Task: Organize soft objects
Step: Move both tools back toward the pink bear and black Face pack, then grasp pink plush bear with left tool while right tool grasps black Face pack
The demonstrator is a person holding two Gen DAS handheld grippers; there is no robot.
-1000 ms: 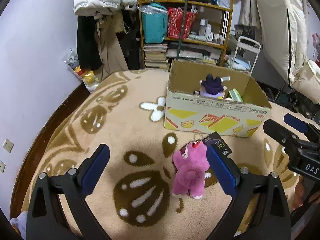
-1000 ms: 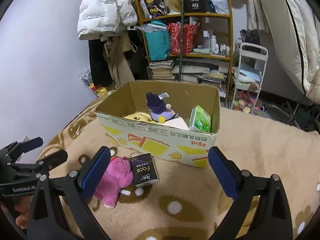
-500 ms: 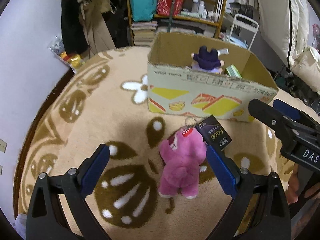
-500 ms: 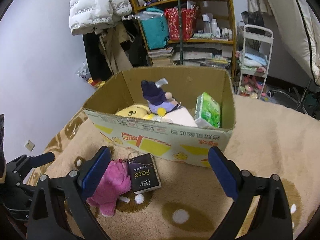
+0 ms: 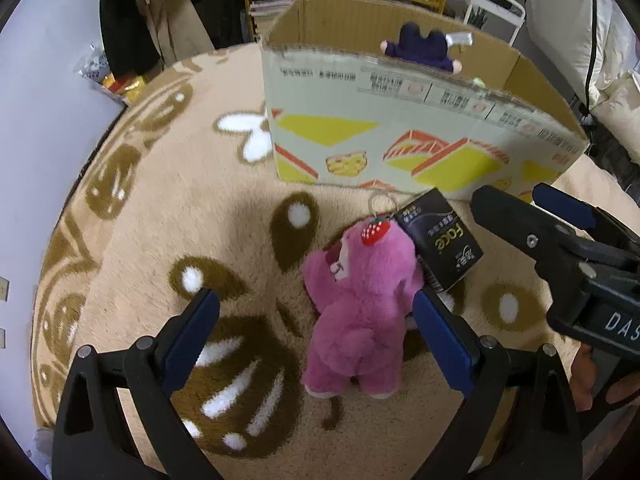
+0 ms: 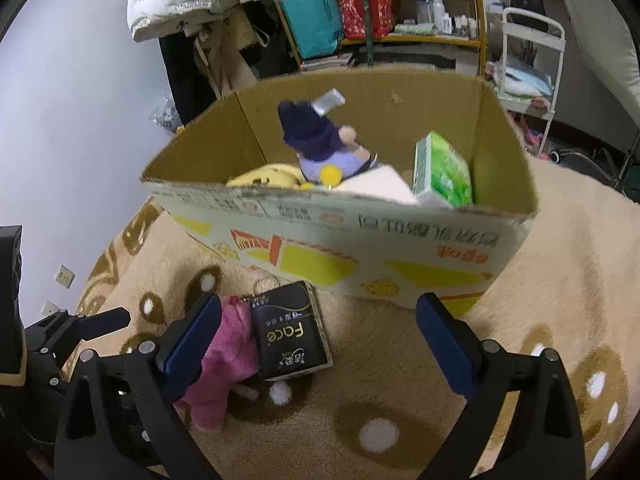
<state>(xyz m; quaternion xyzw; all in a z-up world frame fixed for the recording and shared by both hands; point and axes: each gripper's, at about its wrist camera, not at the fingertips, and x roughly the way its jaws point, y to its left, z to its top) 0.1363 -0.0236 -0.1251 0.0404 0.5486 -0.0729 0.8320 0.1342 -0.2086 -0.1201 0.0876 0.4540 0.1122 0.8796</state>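
Our box (image 6: 360, 256) already has a purple doll (image 6: 316, 144), a yellow toy (image 6: 264, 176) and a green pack (image 6: 440, 172) inside. The pink bear (image 5: 360, 304) and black pack (image 5: 440, 240) lie on the rug (image 5: 160, 200). Our left claw (image 5: 316, 332) and right claw (image 6: 320, 344) are wide, holding nothing.

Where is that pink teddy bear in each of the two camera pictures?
Left wrist view: pink teddy bear lies low and centre, on the rug.
Right wrist view: bear sits lower left, partly hidden.
Shared landmark: the black Face packet touching it.
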